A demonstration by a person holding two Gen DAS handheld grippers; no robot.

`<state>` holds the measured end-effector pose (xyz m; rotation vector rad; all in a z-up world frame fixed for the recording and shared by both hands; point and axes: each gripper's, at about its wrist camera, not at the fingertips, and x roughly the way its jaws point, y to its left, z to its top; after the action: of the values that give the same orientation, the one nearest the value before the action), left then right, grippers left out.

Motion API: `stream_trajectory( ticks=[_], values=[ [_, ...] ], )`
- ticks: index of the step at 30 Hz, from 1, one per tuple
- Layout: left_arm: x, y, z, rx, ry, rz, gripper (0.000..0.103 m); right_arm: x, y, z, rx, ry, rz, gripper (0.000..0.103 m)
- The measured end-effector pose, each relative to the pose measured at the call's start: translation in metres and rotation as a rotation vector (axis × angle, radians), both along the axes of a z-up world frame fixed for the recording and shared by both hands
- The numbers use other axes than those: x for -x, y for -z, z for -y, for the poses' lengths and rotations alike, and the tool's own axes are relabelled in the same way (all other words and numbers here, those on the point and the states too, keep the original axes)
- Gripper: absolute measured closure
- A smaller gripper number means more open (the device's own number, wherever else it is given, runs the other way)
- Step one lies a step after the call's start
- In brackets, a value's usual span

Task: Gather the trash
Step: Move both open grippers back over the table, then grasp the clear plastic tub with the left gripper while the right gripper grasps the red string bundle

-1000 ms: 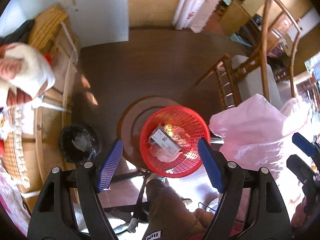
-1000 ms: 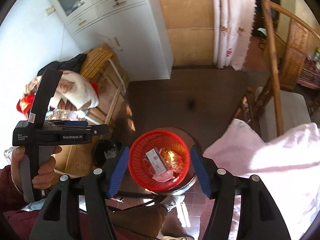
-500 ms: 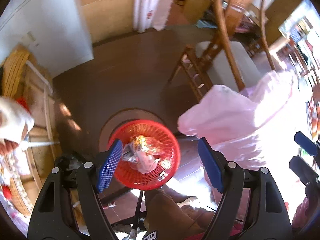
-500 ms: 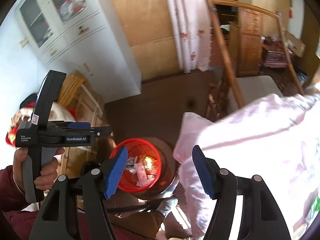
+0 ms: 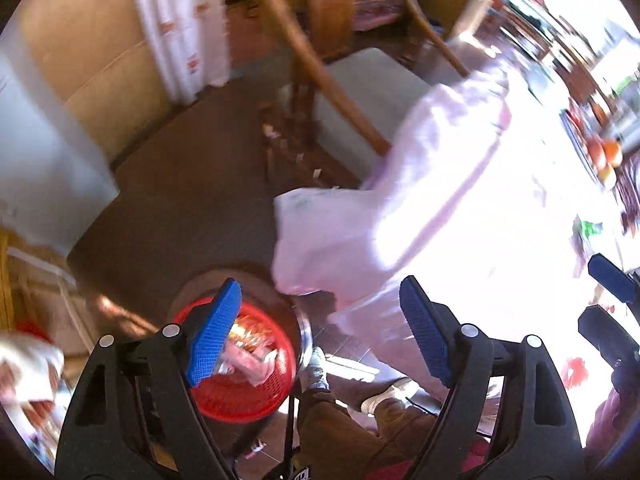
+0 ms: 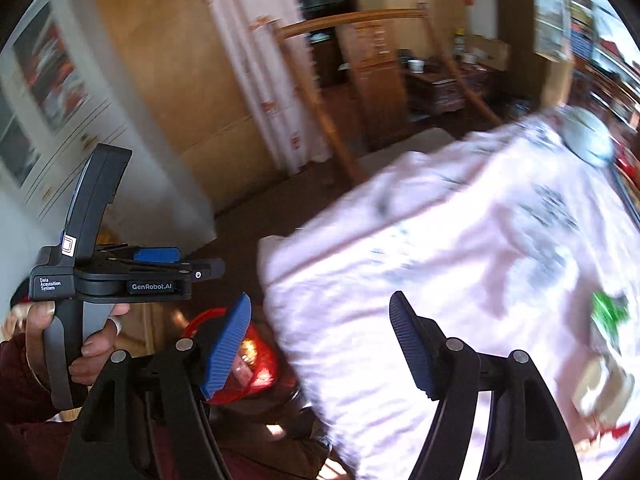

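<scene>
A red mesh basket [image 5: 244, 392] holding wrappers and a small box stands on a round stool; it also shows low in the right wrist view [image 6: 256, 364]. My left gripper [image 5: 320, 336] is open and empty, above and right of the basket. My right gripper [image 6: 320, 344] is open and empty, over the edge of a table with a pink cloth [image 6: 460, 264]. Blurred litter, a green wrapper [image 6: 608, 312] and a box [image 6: 600, 388], lies at the cloth's right edge. The left gripper body shows in the right wrist view [image 6: 120, 272].
A wooden chair with a grey cushion [image 5: 360, 104] stands beyond the table. A white cabinet [image 6: 60, 120] and a curtain [image 6: 256, 60] are at the back. The person's legs and shoes [image 5: 384, 396] are below. Oranges [image 5: 604, 156] sit far right on the table.
Both grippers have swung up and to the right, away from the red basket and towards the pink-clothed table. The basket has slid to the lower left of both views. Both stay open.
</scene>
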<state>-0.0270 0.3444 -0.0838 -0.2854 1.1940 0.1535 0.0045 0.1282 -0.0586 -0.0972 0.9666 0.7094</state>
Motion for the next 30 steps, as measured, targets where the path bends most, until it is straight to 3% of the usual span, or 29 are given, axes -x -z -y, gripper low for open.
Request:
stream_trajectory(
  ticks=[8,18,24,30],
  values=[
    [-0.051,0.001,0.082,0.005,0.252,0.005,0.023,0.006,0.008,0.097,-0.021,0.304,-0.016,0.027],
    [-0.076,0.012,0.195,0.024,0.577,-0.024,0.022,0.052,0.037,0.225,-0.040,0.711,-0.109,0.027],
    [-0.070,0.019,0.262,0.039,0.742,-0.046,0.022,0.087,0.050,0.261,-0.032,0.844,-0.154,0.026],
    [-0.065,0.022,0.316,0.049,0.861,-0.036,0.020,0.110,0.055,0.283,-0.016,0.900,-0.170,0.025]
  ],
)
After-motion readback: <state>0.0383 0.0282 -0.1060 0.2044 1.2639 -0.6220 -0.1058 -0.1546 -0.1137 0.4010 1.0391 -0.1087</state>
